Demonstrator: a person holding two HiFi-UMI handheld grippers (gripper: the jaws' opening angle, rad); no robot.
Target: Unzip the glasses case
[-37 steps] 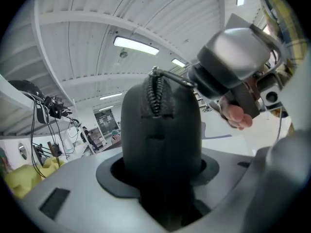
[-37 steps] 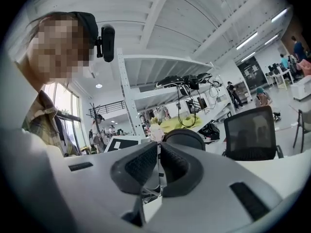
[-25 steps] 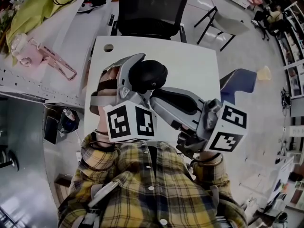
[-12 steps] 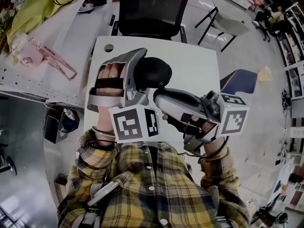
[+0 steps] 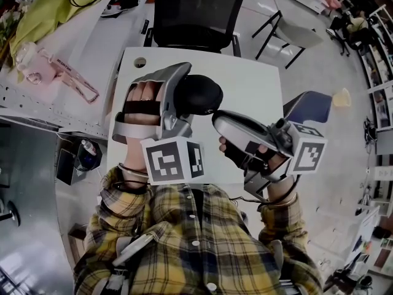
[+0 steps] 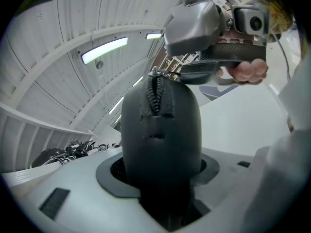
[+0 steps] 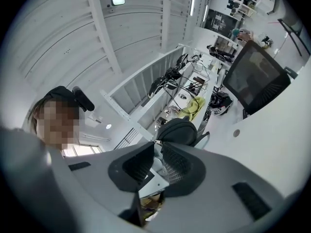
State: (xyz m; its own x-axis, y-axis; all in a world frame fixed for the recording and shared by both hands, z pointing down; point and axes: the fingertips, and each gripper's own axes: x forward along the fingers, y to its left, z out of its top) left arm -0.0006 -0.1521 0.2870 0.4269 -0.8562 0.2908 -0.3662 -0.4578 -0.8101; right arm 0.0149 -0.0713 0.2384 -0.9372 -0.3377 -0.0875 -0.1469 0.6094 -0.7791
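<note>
Head view: chair (image 5: 196, 11) beyond table (image 5: 252, 85); left gripper (image 5: 174, 100) overlaps glasses case (image 5: 200, 94).

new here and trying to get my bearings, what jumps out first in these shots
A black glasses case sits clamped in the left claw, held up over the white table. The right claw pinches the zipper pull at the case's top end, and the zipper teeth below the pull look closed.

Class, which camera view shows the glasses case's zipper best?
The left gripper view: the zipper faces the camera. The head view shows just the dark case; the right gripper view only its rounded end.
</note>
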